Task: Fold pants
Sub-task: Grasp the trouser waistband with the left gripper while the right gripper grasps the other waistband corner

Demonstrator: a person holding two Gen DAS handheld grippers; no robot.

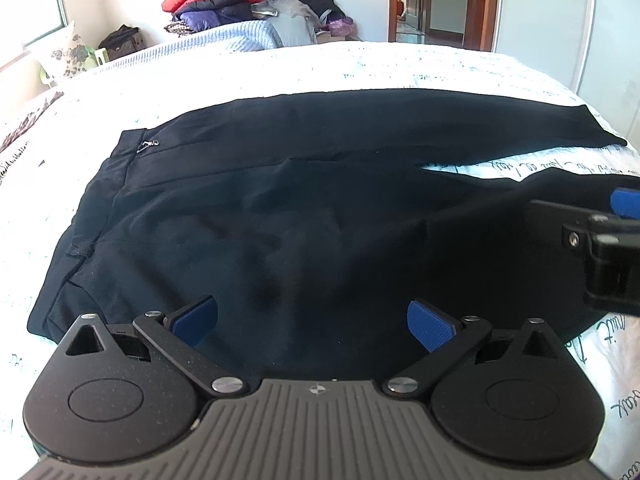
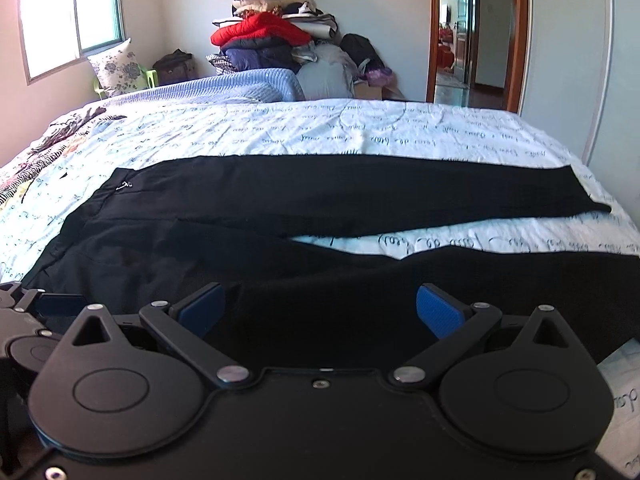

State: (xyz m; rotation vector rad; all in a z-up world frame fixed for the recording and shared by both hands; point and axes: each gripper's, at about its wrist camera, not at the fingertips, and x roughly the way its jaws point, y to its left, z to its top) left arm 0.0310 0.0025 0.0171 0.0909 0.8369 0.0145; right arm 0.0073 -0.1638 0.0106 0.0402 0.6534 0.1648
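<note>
You were working in a bedroom, on a bed (image 2: 280,128) spread with a white script-printed cover, and the black pants (image 2: 320,200) lay flat across it: waistband to the left, the two legs running right and parting into a narrow V. Your left gripper (image 1: 312,320) hung low over the seat near the waistband, pads wide apart and holding nothing; your right gripper (image 2: 320,308) hovered over the near leg, likewise spread and empty. To fold well, you probably needed to pinch the near edge at both spots and carry it evenly onto the far leg. The pillow (image 2: 116,66) at left and the heap of clothes (image 2: 276,36) behind stood well clear.
</note>
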